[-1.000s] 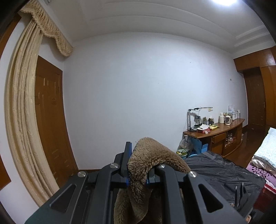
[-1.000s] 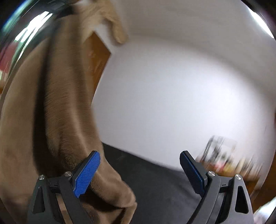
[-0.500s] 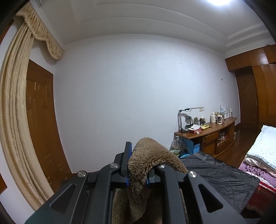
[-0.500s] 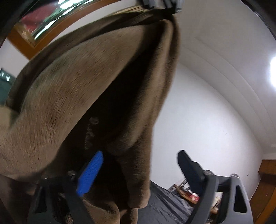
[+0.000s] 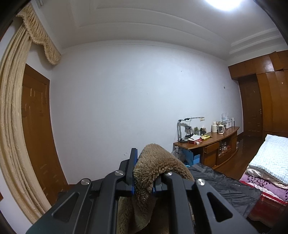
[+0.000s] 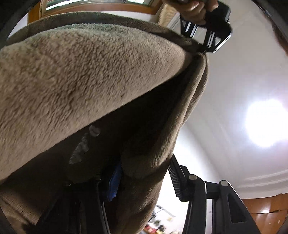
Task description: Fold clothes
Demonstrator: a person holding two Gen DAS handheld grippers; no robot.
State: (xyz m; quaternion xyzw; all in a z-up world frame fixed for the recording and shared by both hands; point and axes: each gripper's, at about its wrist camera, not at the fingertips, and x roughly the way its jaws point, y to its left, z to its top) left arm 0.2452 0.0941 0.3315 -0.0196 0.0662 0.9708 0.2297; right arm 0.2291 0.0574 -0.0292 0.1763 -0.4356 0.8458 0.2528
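A brown fleece garment (image 5: 160, 160) hangs from my left gripper (image 5: 144, 178), which is shut on a fold of it and held level. From the right wrist view the same garment (image 6: 81, 72) fills the upper left. There the left gripper (image 6: 199, 51), with a hand (image 6: 194, 9) on its handle, pinches the top corner. My right gripper (image 6: 144, 178) points upward under the hanging edge, its jaws closing. A thick fold sits between the blue pad (image 6: 115, 180) and the ribbed black pad (image 6: 175, 178), with a sliver of wall still showing beside the black pad.
A dark grey sheet (image 5: 225, 185) covers the surface below the garment. Behind it stand a wooden desk (image 5: 207, 142) with small items, a bed with folded bedding (image 5: 270, 158) at the right, a wooden door (image 5: 36, 126) and a beige curtain (image 5: 10, 126) at the left.
My right gripper tilted up under the garment and its jaws narrowed around the hanging edge. The left gripper kept its grip and drifted slightly, so the room slid left in its view.
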